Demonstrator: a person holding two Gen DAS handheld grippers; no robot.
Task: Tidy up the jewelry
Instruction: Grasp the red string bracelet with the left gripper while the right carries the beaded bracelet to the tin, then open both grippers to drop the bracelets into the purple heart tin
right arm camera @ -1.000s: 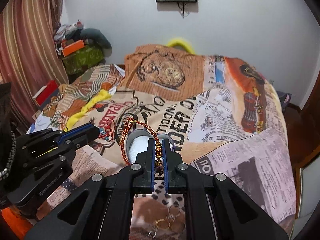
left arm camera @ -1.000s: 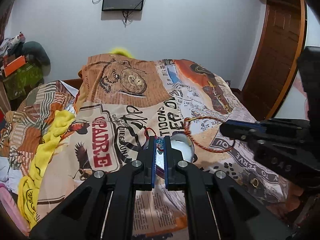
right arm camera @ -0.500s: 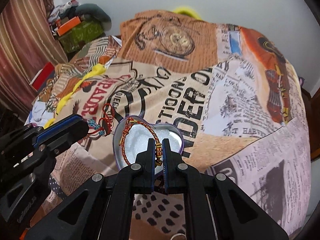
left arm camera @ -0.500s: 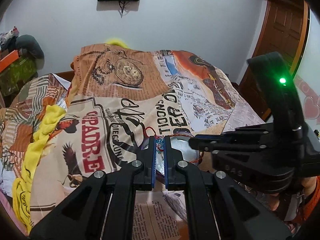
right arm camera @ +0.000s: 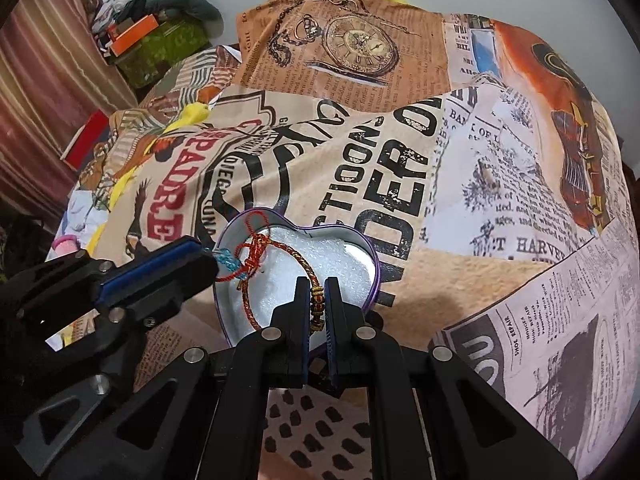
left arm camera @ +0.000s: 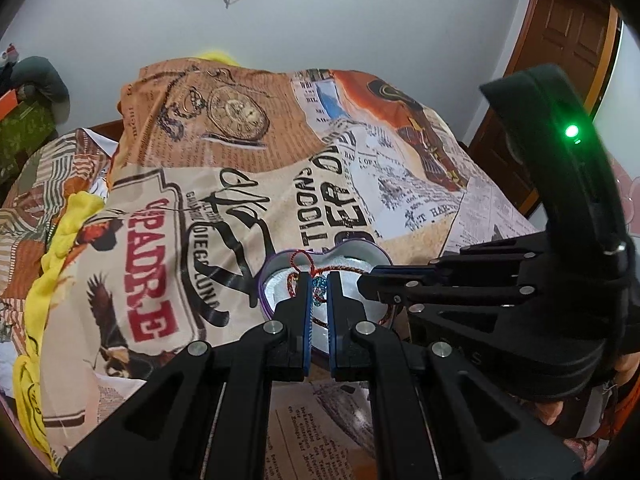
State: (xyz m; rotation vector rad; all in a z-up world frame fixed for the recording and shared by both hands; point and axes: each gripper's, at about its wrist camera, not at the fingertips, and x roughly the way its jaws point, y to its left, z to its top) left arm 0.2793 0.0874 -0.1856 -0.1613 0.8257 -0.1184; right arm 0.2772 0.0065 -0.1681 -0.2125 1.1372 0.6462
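A heart-shaped purple tin (right arm camera: 372, 268) with white lining lies open on the printed bedspread; it also shows in the left wrist view (left arm camera: 264, 280). My right gripper (right arm camera: 318, 280) is shut on a braided red-gold cord bracelet (right arm camera: 280, 248) with brass beads, its loop lying over the tin's lining. My left gripper (left arm camera: 319, 276) is shut on a thin red string bracelet (left arm camera: 302, 260) with a blue bead charm (left arm camera: 319, 286), at the tin's left rim. In the right wrist view the left gripper (right arm camera: 212, 258) holds the blue charm (right arm camera: 226, 260) beside the red-gold loop.
The printed bedspread (right arm camera: 400, 160) covers the whole bed. A yellow cloth (left arm camera: 64, 240) lies along its left side. Clutter and a green box (right arm camera: 168, 40) stand at the far left by a curtain. A wooden door (left arm camera: 560, 40) is at the right.
Both grippers have come down over the heart tin with their bracelets. The red-gold loop now rests on the white lining, and the red string hangs at the tin's left rim.
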